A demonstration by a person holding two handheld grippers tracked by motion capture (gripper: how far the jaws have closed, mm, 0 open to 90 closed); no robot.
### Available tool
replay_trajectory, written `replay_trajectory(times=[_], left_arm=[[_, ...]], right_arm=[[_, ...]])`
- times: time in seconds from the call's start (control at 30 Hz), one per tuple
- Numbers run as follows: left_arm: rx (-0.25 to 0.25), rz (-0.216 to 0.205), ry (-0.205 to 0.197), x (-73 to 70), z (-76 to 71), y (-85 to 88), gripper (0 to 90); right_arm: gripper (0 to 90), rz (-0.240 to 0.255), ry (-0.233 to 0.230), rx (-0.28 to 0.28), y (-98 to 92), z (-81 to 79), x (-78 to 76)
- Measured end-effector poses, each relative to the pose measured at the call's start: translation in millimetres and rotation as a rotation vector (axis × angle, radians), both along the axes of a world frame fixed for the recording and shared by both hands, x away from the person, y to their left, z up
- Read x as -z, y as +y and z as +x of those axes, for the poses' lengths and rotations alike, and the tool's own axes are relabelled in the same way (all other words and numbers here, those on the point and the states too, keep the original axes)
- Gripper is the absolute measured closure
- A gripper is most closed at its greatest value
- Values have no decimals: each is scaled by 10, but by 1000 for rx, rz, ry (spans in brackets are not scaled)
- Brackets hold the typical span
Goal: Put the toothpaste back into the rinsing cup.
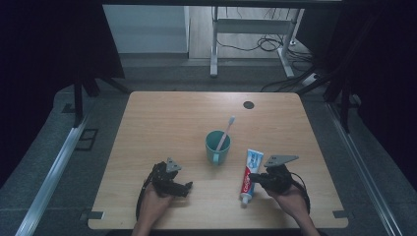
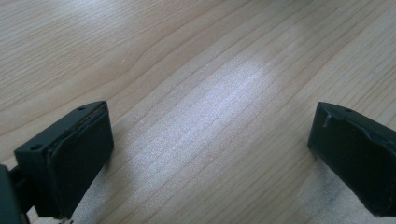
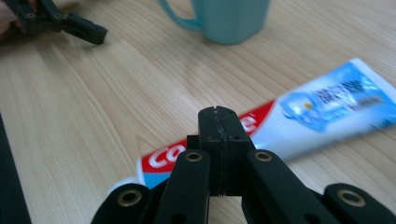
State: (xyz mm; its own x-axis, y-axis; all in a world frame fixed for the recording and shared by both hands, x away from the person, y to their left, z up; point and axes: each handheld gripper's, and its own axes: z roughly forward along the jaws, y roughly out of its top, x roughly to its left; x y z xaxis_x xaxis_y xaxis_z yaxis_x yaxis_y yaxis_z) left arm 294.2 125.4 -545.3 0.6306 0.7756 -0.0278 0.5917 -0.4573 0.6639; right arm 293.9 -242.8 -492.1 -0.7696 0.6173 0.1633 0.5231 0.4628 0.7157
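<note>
Hovering right gripper [image 3: 218, 122] over tube [image 1: 251, 173], jaws pressed together, empty; needs opening wide, straddling tube mid-body before closing.

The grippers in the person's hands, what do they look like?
Both are black. The left gripper and the right gripper each carry a grey three-cornered plate on top. The right one has linked arms with brass-coloured rivets and a black cable. The left one's fingers are blocky black pads.
</note>
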Motion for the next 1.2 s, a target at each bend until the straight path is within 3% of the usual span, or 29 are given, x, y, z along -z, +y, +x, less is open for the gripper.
replay_trajectory(times=[0.5, 1.2], left_arm=[[0, 0, 0, 0, 0, 0, 2], [2, 1, -2, 0, 1, 1, 2]], right_arm=[[891, -46, 30, -63, 328, 16, 163], [873, -61, 49, -46, 144, -39, 221]])
